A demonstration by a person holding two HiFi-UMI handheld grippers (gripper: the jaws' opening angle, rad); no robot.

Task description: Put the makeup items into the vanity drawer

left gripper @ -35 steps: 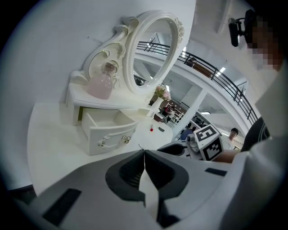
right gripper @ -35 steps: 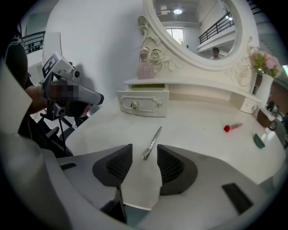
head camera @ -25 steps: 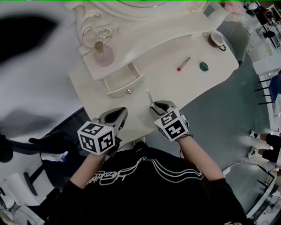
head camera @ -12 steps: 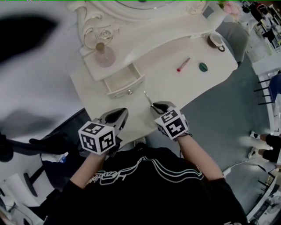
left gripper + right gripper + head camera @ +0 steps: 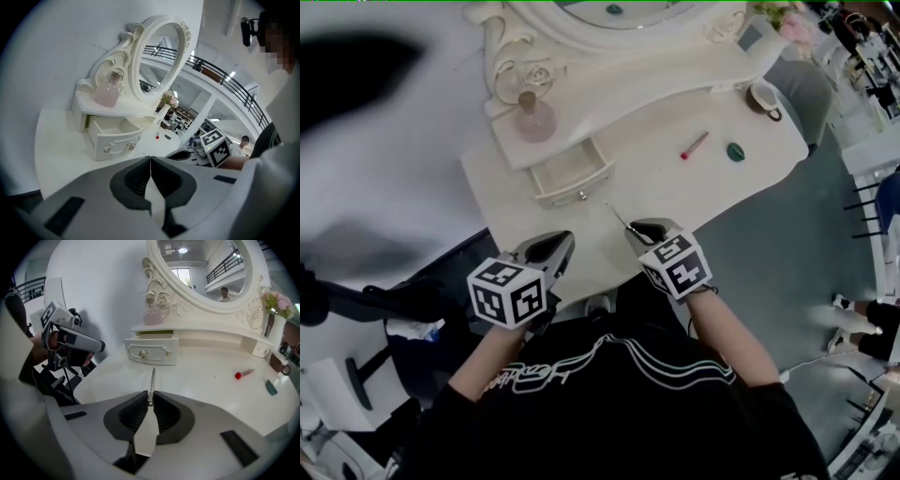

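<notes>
A thin silver metal tool (image 5: 152,379) sticks out forward from my right gripper (image 5: 149,398). The jaws have just been closing and are shut on its near end. In the head view the tool (image 5: 617,216) hangs just above the vanity top (image 5: 675,202), its tip pointing at the open small drawer (image 5: 570,171). The drawer (image 5: 151,351) looks empty. A red lipstick (image 5: 694,145) and a small green item (image 5: 736,151) lie at the far right. My left gripper (image 5: 562,242) hovers by the table's near edge, jaws shut (image 5: 150,161) on nothing.
A pink perfume bottle (image 5: 534,117) stands on the shelf above the drawer, beside the ornate oval mirror (image 5: 206,273). A cup (image 5: 763,97) sits at the far right corner. A pink flower vase (image 5: 274,310) stands at the mirror's right.
The right gripper's jaws have closed tighter on the silver tool, whose tip leans a little more toward the drawer. Both hands stayed roughly in place; the head view shifted slightly.
</notes>
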